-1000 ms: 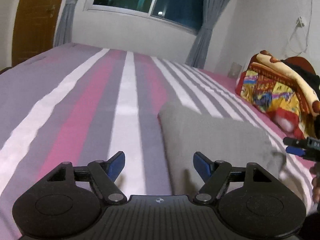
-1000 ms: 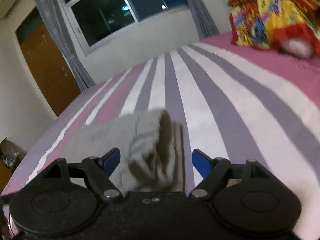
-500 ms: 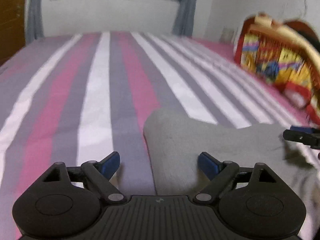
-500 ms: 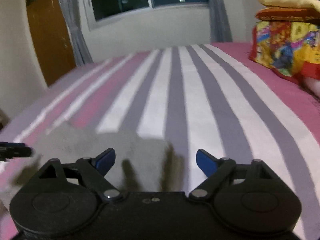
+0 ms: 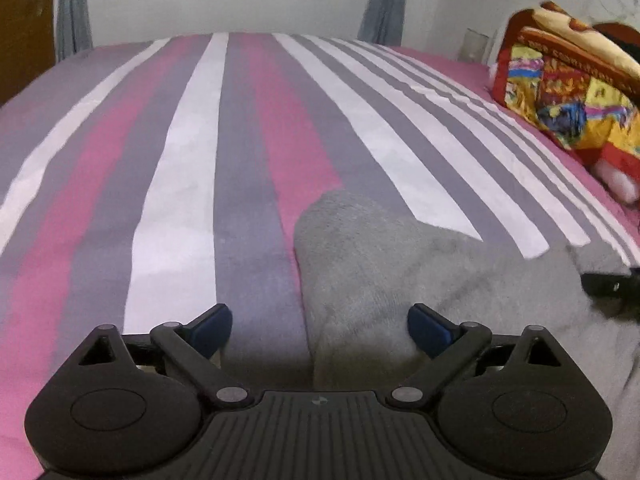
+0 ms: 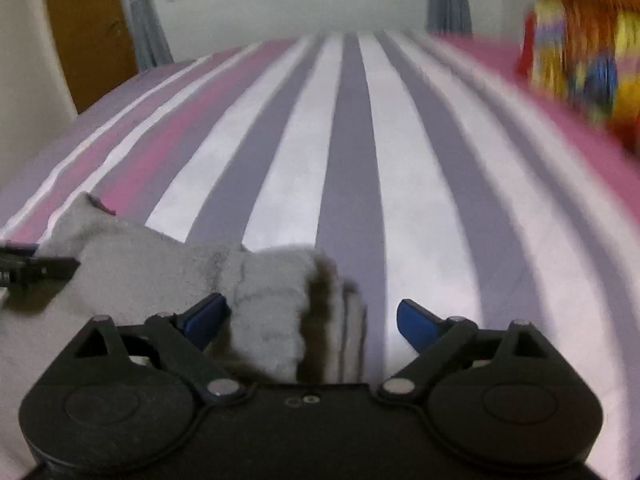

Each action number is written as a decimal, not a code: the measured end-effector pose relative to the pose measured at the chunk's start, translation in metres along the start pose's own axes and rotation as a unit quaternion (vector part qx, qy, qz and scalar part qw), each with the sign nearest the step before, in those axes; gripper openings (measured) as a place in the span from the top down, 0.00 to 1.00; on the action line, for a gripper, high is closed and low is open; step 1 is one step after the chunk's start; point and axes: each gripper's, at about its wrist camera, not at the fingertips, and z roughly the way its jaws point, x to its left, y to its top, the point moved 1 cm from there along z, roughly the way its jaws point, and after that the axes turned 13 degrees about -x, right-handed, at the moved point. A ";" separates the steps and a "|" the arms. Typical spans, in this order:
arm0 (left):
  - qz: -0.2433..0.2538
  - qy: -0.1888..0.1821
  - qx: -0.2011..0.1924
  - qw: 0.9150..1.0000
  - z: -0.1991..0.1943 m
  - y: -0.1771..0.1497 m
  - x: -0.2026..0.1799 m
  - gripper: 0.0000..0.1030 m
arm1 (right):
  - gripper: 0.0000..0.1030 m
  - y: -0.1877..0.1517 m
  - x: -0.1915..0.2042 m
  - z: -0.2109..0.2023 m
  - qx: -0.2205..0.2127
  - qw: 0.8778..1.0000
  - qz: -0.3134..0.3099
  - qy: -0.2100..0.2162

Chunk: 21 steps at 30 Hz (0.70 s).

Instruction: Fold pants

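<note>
The grey pants (image 5: pixel 400 276) lie folded on the striped bed (image 5: pixel 192 184). In the left wrist view their left edge runs between my open fingers. My left gripper (image 5: pixel 319 330) is open just above that edge. In the right wrist view the pants (image 6: pixel 264 292) show their layered right end between the fingers. My right gripper (image 6: pixel 312 322) is open over that end. Each gripper's tip shows at the edge of the other's view: the right one (image 5: pixel 604 284) and the left one (image 6: pixel 36 266).
A stack of bright patterned blankets (image 5: pixel 568 92) sits at the bed's right side. A wall with a window and grey curtains (image 5: pixel 72 12) stands beyond the bed. A brown door (image 6: pixel 88 24) is at the far left.
Both grippers have tilted down and come closer to the pants. The pants' right end now lies between my right fingers.
</note>
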 end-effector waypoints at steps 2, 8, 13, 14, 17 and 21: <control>0.008 0.002 -0.002 1.000 -0.006 -0.001 -0.003 0.07 | 0.08 -0.003 0.000 -0.003 -0.004 1.000 -0.009 -0.001; 0.043 0.006 -0.004 0.999 -0.029 -0.001 -0.011 0.07 | 0.08 -0.008 0.002 -0.015 0.007 1.000 -0.023 -0.005; 0.059 0.007 -0.003 0.998 -0.053 -0.010 -0.018 0.07 | 0.08 -0.009 0.012 -0.027 0.015 0.999 -0.033 -0.011; 0.060 0.006 -0.003 0.998 -0.056 -0.012 -0.019 0.07 | 0.08 -0.009 0.013 -0.029 0.017 0.999 -0.035 -0.012; 0.066 0.006 -0.002 0.998 -0.069 -0.018 -0.021 0.07 | 0.08 -0.012 0.018 -0.038 0.024 0.999 -0.042 -0.013; 0.079 0.007 -0.001 0.997 -0.085 -0.026 -0.026 0.07 | 0.08 -0.018 0.022 -0.051 0.031 0.998 -0.048 -0.015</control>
